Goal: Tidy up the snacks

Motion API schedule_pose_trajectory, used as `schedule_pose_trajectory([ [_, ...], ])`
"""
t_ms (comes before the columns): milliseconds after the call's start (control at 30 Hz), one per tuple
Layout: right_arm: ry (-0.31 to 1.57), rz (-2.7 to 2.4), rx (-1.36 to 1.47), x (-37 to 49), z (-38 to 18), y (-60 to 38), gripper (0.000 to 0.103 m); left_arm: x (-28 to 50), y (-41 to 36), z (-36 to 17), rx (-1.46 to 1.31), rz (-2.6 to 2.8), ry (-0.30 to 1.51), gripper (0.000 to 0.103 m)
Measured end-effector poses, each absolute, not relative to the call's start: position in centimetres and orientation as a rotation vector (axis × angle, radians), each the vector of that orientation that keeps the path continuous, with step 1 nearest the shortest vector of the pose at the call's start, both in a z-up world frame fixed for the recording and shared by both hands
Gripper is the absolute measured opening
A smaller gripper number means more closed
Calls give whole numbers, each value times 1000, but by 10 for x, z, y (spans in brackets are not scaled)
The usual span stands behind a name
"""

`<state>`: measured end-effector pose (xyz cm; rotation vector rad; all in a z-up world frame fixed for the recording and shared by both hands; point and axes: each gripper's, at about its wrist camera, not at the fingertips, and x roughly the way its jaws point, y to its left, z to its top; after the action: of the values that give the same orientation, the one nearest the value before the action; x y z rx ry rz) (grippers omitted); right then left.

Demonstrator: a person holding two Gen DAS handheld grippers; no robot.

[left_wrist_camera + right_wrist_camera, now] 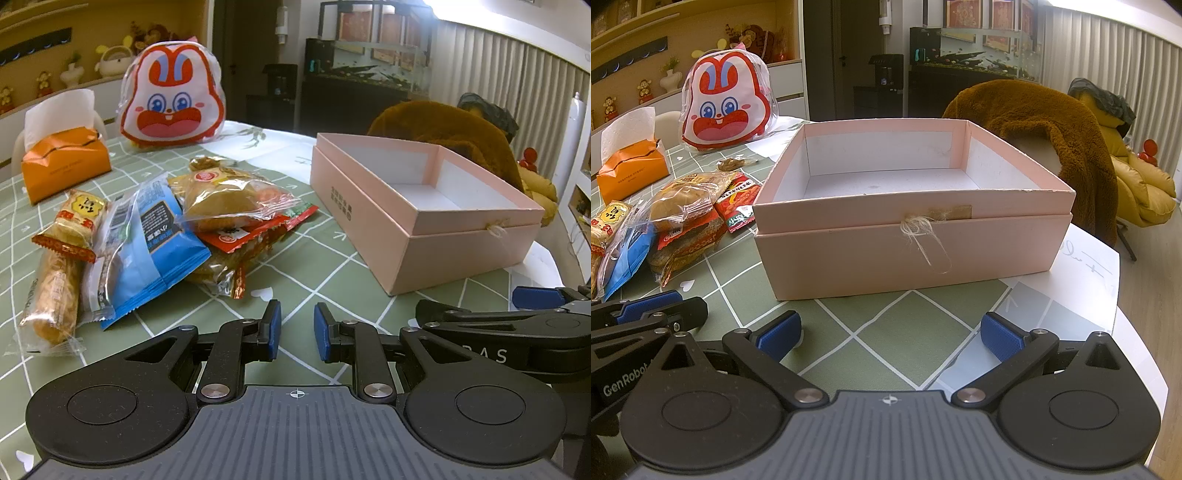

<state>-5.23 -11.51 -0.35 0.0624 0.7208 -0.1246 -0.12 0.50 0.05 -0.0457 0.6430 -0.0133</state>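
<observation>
Snacks (147,236) lie in a heap on the green checked tablecloth (295,266), to the left of a pink box (908,236). In the heap are a blue bag (155,243), a bun in a clear wrapper (229,203), a red packet (240,236) under the bun, and a long yellow biscuit pack (55,280) at the far left. The pink box is open and nothing is inside it. A bit of string (923,236) hangs on its front wall.

The left gripper (297,330) hovers over the cloth, near the front of the heap. Its blue pads are close together and hold nothing. The right gripper (890,334) hovers just in front of the box. Its pads are spread as wide as they go, and they hold nothing too.

Behind the snacks stand a bunny bag (171,96) and an orange tissue box (62,166). A brown fluffy blanket (1041,125) hangs over a chair behind the box.
</observation>
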Motion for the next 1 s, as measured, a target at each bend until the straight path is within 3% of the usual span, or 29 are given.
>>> schedule_pose_trajectory([
  [1000,722,-125,62,-52,-3,-115,103,-1,4,0,-40,-12,643,24],
])
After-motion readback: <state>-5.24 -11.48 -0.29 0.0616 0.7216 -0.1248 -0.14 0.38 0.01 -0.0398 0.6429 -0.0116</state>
